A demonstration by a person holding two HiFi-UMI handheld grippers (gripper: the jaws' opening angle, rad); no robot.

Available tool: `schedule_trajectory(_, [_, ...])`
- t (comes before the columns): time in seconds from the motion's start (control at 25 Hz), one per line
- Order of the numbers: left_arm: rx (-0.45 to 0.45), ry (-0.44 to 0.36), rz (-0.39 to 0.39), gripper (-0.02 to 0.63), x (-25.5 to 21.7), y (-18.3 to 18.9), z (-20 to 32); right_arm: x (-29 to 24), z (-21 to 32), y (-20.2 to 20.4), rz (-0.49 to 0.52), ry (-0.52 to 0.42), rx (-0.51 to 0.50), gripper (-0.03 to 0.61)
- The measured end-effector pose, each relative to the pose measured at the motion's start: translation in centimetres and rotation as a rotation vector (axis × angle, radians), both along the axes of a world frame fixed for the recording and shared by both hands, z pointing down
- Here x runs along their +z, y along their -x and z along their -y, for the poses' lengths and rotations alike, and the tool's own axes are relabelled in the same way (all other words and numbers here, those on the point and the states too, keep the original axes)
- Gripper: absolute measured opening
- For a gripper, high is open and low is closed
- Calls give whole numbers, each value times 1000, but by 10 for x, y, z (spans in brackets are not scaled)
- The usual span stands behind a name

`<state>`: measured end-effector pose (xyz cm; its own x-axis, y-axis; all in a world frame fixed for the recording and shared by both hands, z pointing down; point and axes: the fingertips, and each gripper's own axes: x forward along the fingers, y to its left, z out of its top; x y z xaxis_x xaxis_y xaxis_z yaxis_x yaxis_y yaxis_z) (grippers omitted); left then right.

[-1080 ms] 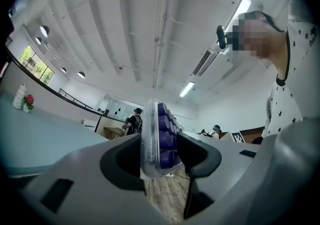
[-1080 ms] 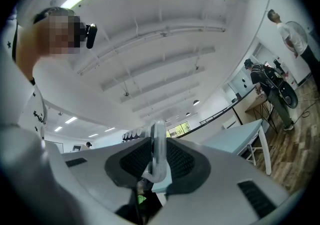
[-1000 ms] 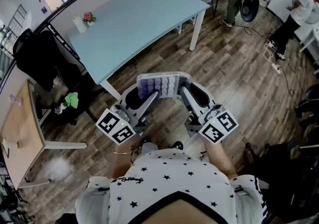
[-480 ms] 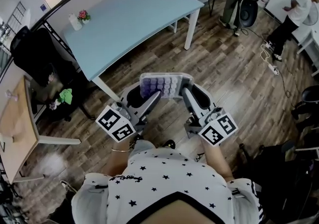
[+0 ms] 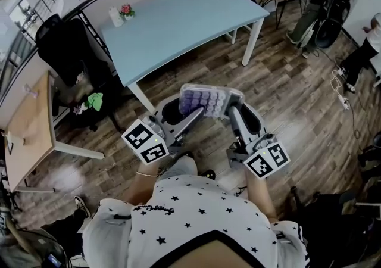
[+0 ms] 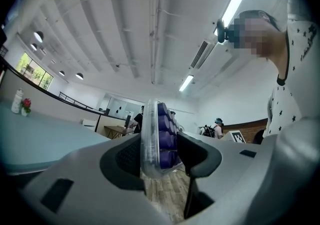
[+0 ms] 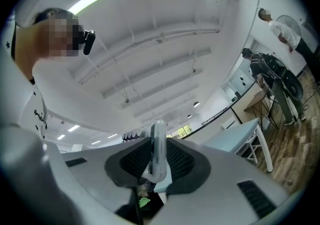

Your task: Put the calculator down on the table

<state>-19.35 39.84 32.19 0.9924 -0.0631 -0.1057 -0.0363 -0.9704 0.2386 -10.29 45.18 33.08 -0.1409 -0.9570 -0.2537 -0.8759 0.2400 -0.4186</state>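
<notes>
Purple keys under a clear case: the calculator [image 5: 205,101] hangs over the wood floor [image 5: 297,94], not over the table [image 5: 178,22].

Head view. Calculator is face up, long axis crosswise, one short end in each gripper. Left gripper [image 5: 189,113] has the left end, right gripper [image 5: 231,112] the right end. Both arms reach forward from the body, elbows tucked, marker cubes toward the camera. The blue table lies ahead and off to the left, apart from the calculator, with its near corner and white leg closest. The left gripper is the nearer of the two to that corner. Judgement: the load must travel forward and left, and clear the table edge, before it can go down.

Left gripper view. Calculator shows edge-on and upright between the jaws. The dark pads [image 6: 125,156] are clamped on its end, keys facing right. Camera takes in mostly ceiling, so the gripper tips slightly upward. Table surface shows low on the left.

Right gripper view. The thin clear edge sits between ribbed pads [image 7: 135,161], jaws clenched on it. Gripper is likewise tilted up, with the table top visible beyond to the right.
</notes>
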Motion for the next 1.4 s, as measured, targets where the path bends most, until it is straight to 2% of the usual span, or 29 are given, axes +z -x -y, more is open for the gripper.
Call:
schedule_trajectory(0.32, [-16,0,6,209,6,-4,2,6,2,-4,7,1,-13,89])
schedule_trajectory(0.76, [72,29,-37,210,12,-64,30,8,22,-59,-25,37,80,89])
schedule_trajectory(1.4, [103,83,-87,212,24,-130,150,14,139,-123,-55,105,119,89])
